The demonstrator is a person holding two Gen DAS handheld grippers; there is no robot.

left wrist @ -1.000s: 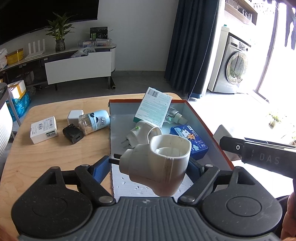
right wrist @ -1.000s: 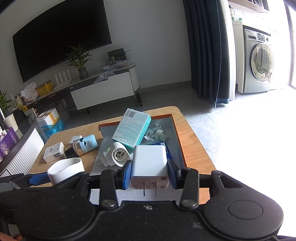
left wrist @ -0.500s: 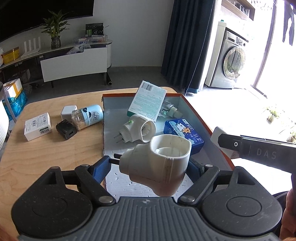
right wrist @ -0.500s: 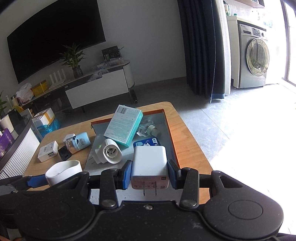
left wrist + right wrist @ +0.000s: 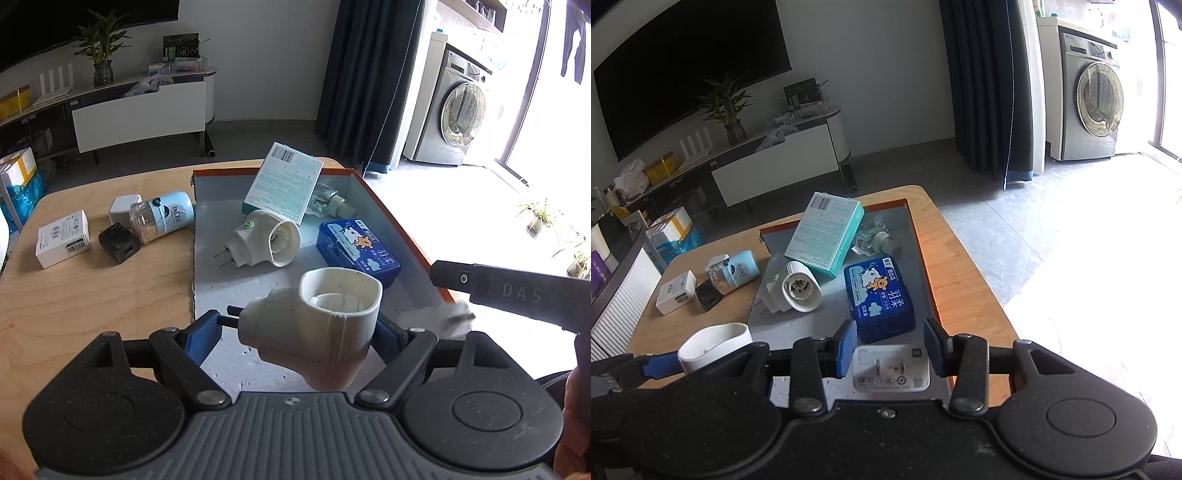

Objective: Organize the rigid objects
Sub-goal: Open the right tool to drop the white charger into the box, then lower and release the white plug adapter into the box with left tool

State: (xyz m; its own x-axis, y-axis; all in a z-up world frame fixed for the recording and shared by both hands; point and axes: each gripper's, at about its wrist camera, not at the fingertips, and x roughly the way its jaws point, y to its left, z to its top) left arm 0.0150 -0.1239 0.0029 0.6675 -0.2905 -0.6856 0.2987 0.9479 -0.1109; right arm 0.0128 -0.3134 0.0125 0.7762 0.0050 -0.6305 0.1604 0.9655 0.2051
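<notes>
My left gripper (image 5: 295, 332) is shut on a white plug-in diffuser (image 5: 317, 325), held above the near end of the grey, orange-rimmed tray (image 5: 391, 221). My right gripper (image 5: 890, 347) is shut on a white charger (image 5: 890, 369), which sits low between the blue pads with its prong face toward the camera, over the tray's near right corner. In the left wrist view the charger (image 5: 456, 314) is a white blur at that gripper's tip. A second diffuser (image 5: 266, 240), a teal box (image 5: 282, 184), a blue tin (image 5: 358, 247) and a small bottle (image 5: 330, 203) lie in the tray.
On the wooden table (image 5: 92, 295) left of the tray lie a white box (image 5: 62, 238), a black adapter (image 5: 118, 247), a white cube (image 5: 123, 210) and a light-blue jar (image 5: 162, 216). Beyond the table stand a TV bench and a washing machine (image 5: 1097, 103).
The charger in my right gripper has swung from upright to low between the pads, prong face now toward the camera. The left gripper still holds the diffuser, unmoved.
</notes>
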